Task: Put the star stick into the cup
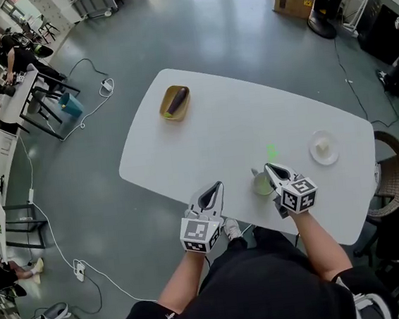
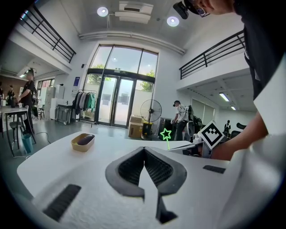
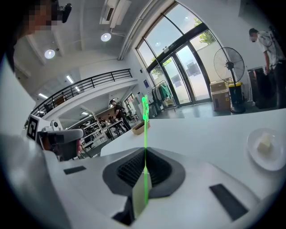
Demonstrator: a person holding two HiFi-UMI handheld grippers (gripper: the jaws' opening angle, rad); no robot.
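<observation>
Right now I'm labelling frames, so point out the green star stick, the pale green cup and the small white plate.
green star stick (image 3: 145, 134): right gripper view, its shaft.
pale green cup (image 1: 260, 185): head view, its mouth.
small white plate (image 1: 332, 155): head view, its bare near rim.

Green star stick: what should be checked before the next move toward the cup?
1. Grip: right hand-held gripper is shut on the thin green star stick: ok.
2. Star end sticks out beyond the jaws, free of the grip: ok.
3. Pale green cup stands open-side up on the white table, right beside the right hand-held gripper: ok.
4. Stick inside the cup: not ok, not yet done.
5. Left hand-held gripper is shut, empty and apart from the cup: ok.
6. Cup interior free of other things: cannot tell.
</observation>
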